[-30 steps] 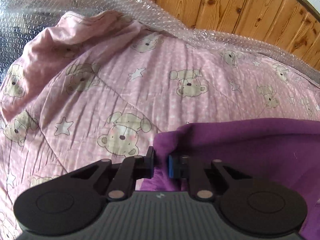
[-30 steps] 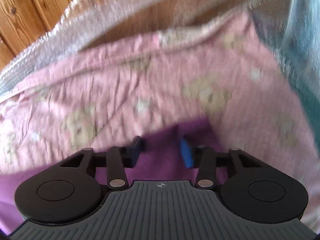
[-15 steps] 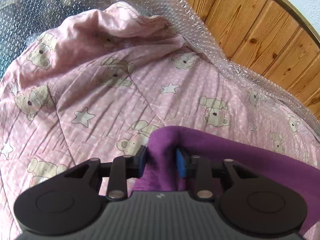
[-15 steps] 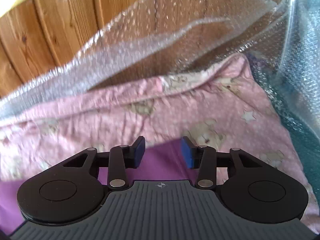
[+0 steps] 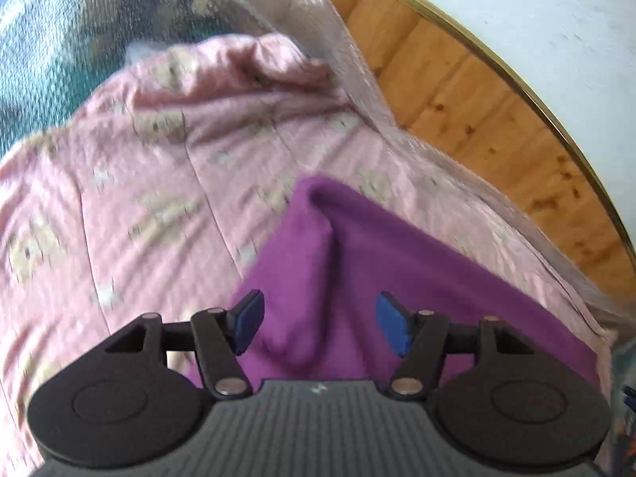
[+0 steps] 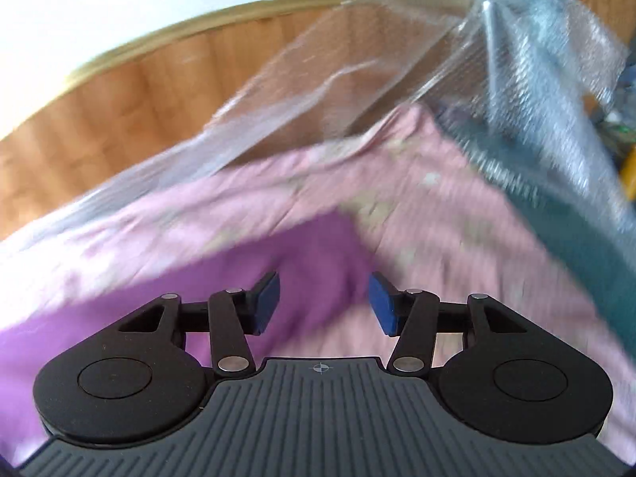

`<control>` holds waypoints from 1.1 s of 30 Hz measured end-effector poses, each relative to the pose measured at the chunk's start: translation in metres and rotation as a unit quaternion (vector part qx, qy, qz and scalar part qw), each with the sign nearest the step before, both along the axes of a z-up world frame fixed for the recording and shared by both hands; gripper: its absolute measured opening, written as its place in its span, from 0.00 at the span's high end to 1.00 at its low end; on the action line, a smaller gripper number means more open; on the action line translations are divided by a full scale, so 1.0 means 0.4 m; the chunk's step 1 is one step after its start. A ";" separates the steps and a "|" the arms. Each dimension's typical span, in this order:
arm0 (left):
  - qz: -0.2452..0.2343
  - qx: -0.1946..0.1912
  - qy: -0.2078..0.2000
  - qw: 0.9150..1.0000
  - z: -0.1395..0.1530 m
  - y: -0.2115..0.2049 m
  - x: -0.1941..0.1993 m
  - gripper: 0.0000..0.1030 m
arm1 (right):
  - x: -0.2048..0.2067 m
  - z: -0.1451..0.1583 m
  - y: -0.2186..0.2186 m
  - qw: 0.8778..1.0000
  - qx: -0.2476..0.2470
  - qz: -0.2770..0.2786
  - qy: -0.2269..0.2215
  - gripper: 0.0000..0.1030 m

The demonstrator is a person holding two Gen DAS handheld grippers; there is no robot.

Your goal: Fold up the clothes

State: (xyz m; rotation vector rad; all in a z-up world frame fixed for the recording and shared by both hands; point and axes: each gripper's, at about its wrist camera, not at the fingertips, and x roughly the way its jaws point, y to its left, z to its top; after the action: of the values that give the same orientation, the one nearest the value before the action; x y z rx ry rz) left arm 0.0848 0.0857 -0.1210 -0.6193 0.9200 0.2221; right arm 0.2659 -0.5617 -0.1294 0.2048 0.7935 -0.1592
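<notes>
Purple cloth (image 5: 397, 278): lies on pink bear blanket (image 5: 139, 198).
L gripper (image 5: 320, 324): wide apart, holds nothing.
R gripper (image 6: 322, 304): wide apart, holds nothing.

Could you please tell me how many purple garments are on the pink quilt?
1: the purple garment lies on the quilt just ahead of both open hand-held grippers. Others may be hidden out of frame.
</notes>
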 end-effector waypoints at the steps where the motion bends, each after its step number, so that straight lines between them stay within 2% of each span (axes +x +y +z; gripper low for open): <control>1: -0.007 -0.005 0.016 1.000 -0.022 -0.029 -0.037 0.39 | -0.063 -0.010 0.010 1.000 0.014 0.024 0.007 0.48; 4: -0.024 -0.014 0.059 0.998 -0.089 -0.103 -0.145 0.41 | -0.235 -0.070 0.023 0.995 0.046 0.077 0.044 0.49; 5: -0.020 -0.007 0.063 0.998 -0.109 -0.102 -0.174 0.42 | -0.287 -0.105 0.025 0.994 0.041 0.085 0.063 0.49; 7: -0.012 0.003 0.070 0.997 -0.143 -0.092 -0.223 0.66 | -0.362 -0.173 0.011 0.992 0.015 0.073 0.106 0.53; 8: -0.009 0.003 0.074 0.997 -0.149 -0.076 -0.233 0.76 | -0.398 -0.212 -0.014 0.990 -0.006 0.052 0.129 0.54; 9: -0.004 -0.003 0.077 0.997 -0.154 -0.058 -0.242 0.90 | -0.441 -0.227 -0.041 0.993 -0.015 0.032 0.112 0.59; 10: 0.001 -0.010 0.077 0.997 -0.155 -0.044 -0.248 0.90 | -0.472 -0.230 -0.069 0.994 -0.015 0.002 0.106 0.59; 12: 0.004 -0.014 0.074 0.997 -0.146 -0.025 -0.253 0.91 | -0.503 -0.207 -0.101 0.990 -0.023 -0.062 0.121 0.62; 13: 0.004 -0.007 0.072 0.997 -0.137 -0.021 -0.257 0.85 | -0.518 -0.183 -0.101 0.990 -0.027 -0.077 0.116 0.60; 14: 0.002 0.017 0.072 0.997 -0.126 -0.027 -0.263 0.77 | -0.536 -0.165 -0.094 0.992 -0.023 -0.072 0.102 0.59; 15: 0.001 0.036 0.079 0.996 -0.126 -0.031 -0.272 0.65 | -0.555 -0.147 -0.087 0.994 -0.018 -0.067 0.086 0.54; 16: 0.001 0.042 0.082 0.996 -0.133 -0.032 -0.286 0.71 | -0.560 -0.165 -0.089 0.992 -0.021 -0.066 0.108 0.50; 17: 0.003 0.040 0.076 0.996 -0.137 -0.029 -0.301 0.73 | -0.565 -0.185 -0.092 0.989 -0.023 -0.066 0.132 0.51; 18: 0.007 0.032 0.072 0.997 -0.136 -0.023 -0.311 0.73 | -0.566 -0.223 -0.111 0.980 -0.033 -0.089 0.176 0.44; 19: 0.012 0.022 0.073 0.997 -0.134 -0.016 -0.315 0.72 | -0.575 -0.221 -0.134 0.978 -0.032 -0.125 0.166 0.38; 20: 0.019 0.016 0.074 0.997 -0.127 -0.008 -0.320 0.72 | -0.573 -0.203 -0.139 0.976 -0.030 -0.140 0.161 0.42; 21: 0.027 0.016 0.073 0.997 -0.115 -0.002 -0.327 0.63 | -0.569 -0.183 -0.142 0.975 -0.027 -0.154 0.157 0.48; 22: 0.036 0.016 0.073 0.997 -0.103 0.004 -0.334 0.50 | -0.566 -0.164 -0.145 0.974 -0.025 -0.168 0.152 0.50; 23: 0.043 0.015 0.067 0.997 -0.090 0.009 -0.342 0.46 | -0.550 -0.136 -0.132 0.979 -0.020 -0.150 0.135 0.47; 26: 0.053 0.004 0.042 0.998 -0.041 0.013 -0.339 0.42 | -0.450 -0.062 -0.093 0.990 -0.017 -0.099 0.100 0.42; 28: 0.059 0.004 0.034 0.998 -0.016 0.004 -0.312 0.39 | -0.363 -0.013 -0.066 0.995 -0.011 -0.068 0.076 0.35; 31: 0.068 0.003 0.026 0.997 0.014 -0.014 -0.267 0.36 | -0.184 0.028 -0.027 0.998 -0.009 -0.025 0.054 0.28; 33: 0.072 0.000 0.032 0.997 0.010 -0.048 -0.228 0.33 | -0.054 0.029 -0.015 0.998 -0.018 -0.001 0.052 0.25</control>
State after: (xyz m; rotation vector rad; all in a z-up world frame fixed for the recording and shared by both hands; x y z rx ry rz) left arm -0.0064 0.0665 -0.1169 -0.6820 0.9384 0.3739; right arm 0.2442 -0.5677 -0.1177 0.1647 0.8929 -0.1877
